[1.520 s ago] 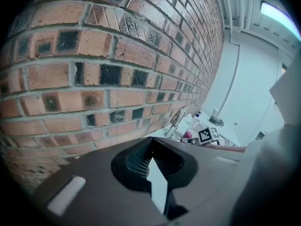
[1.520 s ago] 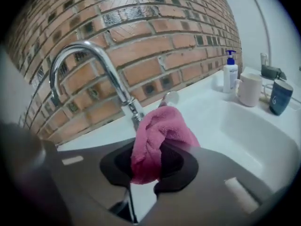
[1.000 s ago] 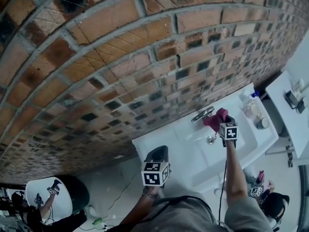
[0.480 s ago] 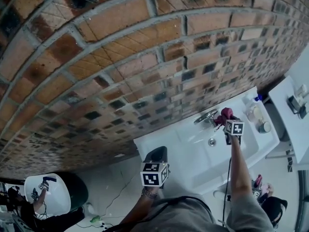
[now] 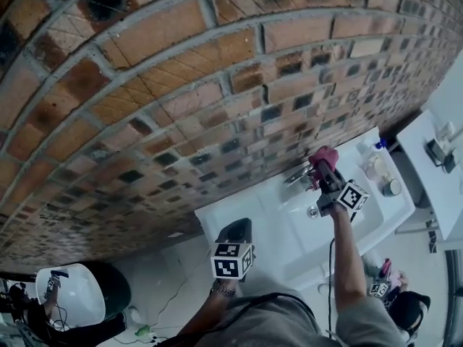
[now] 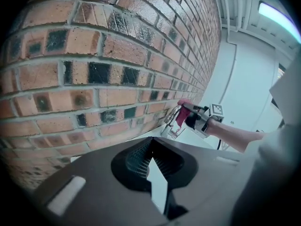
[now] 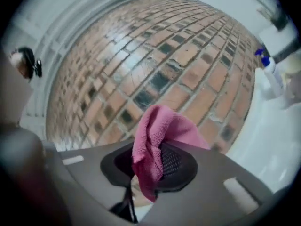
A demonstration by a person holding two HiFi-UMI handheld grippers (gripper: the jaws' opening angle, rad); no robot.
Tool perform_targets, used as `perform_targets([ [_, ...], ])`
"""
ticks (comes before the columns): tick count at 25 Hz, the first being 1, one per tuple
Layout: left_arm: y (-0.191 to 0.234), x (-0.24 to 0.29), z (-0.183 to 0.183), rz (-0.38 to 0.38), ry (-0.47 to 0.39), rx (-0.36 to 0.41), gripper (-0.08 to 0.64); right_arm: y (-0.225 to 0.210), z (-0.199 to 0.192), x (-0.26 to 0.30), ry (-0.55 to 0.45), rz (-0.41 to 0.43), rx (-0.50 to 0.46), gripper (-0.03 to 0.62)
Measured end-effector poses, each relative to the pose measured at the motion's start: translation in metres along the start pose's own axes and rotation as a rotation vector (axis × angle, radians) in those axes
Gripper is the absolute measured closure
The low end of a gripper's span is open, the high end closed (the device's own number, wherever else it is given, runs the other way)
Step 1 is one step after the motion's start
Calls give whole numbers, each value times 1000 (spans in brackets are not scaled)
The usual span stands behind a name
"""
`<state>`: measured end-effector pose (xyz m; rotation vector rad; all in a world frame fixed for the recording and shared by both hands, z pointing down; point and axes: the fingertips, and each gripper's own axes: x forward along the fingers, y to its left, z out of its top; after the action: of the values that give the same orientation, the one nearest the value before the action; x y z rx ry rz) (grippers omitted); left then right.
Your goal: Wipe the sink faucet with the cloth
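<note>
Pinches pink cloth (image 7: 157, 135) tight in right gripper (image 7: 150, 166), right at faucet (image 5: 296, 176). Holds left gripper (image 6: 150, 160) closed and empty by sink (image 5: 289, 237). Hides part of faucet behind cloth.

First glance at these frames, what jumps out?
The brick wall fills most of the head view. Below it, the right gripper holds a pink cloth at the faucet of the white sink; the left gripper sits lower left, shut and empty.
</note>
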<state>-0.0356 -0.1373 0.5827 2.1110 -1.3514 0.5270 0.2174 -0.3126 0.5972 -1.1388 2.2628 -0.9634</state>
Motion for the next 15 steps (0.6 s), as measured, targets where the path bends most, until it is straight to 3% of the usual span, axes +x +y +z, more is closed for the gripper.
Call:
perform_targets([
  [1, 1, -2, 0, 2, -1, 2, 542, 19, 2, 5, -23, 60, 19, 518],
  [3, 6, -4, -1, 13, -3, -2, 543, 44, -5, 16, -9, 50, -61, 518],
  [5, 11, -6, -1, 24, -6, -11, 543, 63, -20, 21, 44, 8, -220, 518],
  [7, 12, -7, 1, 24, -14, -14, 543, 86, -45, 25, 119, 48, -335, 518],
  [10, 8, -7, 5, 14, -26, -10, 543, 101, -105, 32, 333, 59, -612, 520],
  [12, 4, -8, 5, 6, -29, -5, 543, 90, -153, 32, 524, 15, -736, 518],
  [15, -2, -14, 6, -10, -33, 4, 543, 36, -192, 15, 691, -196, -715, 518],
])
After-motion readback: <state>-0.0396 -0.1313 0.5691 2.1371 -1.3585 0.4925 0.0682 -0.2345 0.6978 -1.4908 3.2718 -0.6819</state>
